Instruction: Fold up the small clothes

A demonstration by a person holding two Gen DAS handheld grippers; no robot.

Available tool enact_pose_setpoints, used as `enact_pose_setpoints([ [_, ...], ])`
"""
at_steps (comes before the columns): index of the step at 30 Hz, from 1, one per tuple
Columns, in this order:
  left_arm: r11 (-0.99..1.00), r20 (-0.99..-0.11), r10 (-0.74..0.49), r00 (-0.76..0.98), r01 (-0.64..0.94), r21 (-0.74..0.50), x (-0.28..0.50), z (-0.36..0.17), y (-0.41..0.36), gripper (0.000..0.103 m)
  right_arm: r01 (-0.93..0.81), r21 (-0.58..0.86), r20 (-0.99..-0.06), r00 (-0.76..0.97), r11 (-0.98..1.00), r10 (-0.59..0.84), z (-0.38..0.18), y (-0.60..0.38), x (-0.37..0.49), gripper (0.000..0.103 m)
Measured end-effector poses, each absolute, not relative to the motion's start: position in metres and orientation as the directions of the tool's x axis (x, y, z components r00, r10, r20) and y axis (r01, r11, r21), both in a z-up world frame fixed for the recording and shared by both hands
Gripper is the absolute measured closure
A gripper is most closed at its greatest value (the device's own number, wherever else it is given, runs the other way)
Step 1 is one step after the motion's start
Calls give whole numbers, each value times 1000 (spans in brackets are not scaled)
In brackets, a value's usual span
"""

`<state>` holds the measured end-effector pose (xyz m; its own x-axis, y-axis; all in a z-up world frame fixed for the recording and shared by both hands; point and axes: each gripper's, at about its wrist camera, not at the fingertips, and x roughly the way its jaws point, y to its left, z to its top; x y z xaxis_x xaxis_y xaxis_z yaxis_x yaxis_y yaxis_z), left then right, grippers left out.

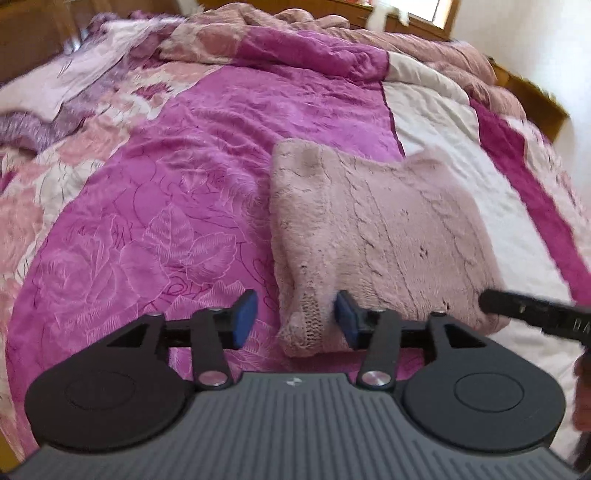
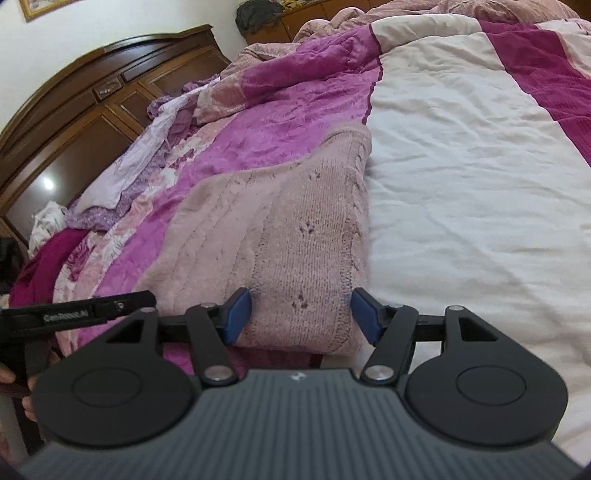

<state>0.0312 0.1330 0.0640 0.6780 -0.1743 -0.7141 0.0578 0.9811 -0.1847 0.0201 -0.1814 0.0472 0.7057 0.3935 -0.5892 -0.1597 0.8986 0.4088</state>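
A folded pale pink knitted sweater (image 1: 369,229) lies flat on the bed. In the left wrist view my left gripper (image 1: 295,319) stands open, and the sweater's near left corner lies between its blue pads, with a clear gap at the left pad. The right wrist view has my right gripper (image 2: 301,319) open astride the sweater's (image 2: 258,229) near right corner, its pads close beside the knit on either side. Each gripper's black finger shows at the edge of the other's view: the right one (image 1: 535,310), the left one (image 2: 74,314).
The bed is covered by a magenta, pink and white bedspread (image 1: 166,184) (image 2: 480,166). A crumpled pink blanket (image 1: 332,29) is heaped at the far side. A lilac floral cloth (image 2: 129,173) lies near the dark wooden headboard (image 2: 74,110).
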Motion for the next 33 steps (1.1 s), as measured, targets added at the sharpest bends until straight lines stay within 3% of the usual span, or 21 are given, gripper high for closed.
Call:
enact_pose_setpoints([
  [3, 972, -701, -200, 684, 48, -230, 33, 71, 137, 40, -143, 433, -572, 719, 890, 395, 52, -190, 21, 39],
  [7, 962, -679, -230, 697, 59, -265, 42, 77, 135, 34, -115, 491, -536, 742, 863, 404, 54, -205, 28, 28],
  [14, 971, -712, -205, 671, 50, -232, 79, 57, 130, 28, -77, 588, -559, 681, 805, 473, 33, -218, 62, 27],
  [17, 959, -716, -242, 654, 51, -278, 92, 47, 134, 24, -92, 629, -544, 657, 772, 522, 23, -218, 74, 26],
  [29, 851, -653, -453, 607, 78, -519, 111, 15, 149, 25, -145, 685, -514, 598, 714, 615, 2, -203, 100, 23],
  [31, 819, -634, -499, 591, 82, -568, 113, 9, 147, 28, -156, 676, -517, 596, 720, 614, 2, -199, 102, 24],
  [33, 824, -630, -496, 597, 96, -558, 112, 8, 141, 33, -165, 668, -518, 597, 726, 613, 3, -197, 104, 33],
])
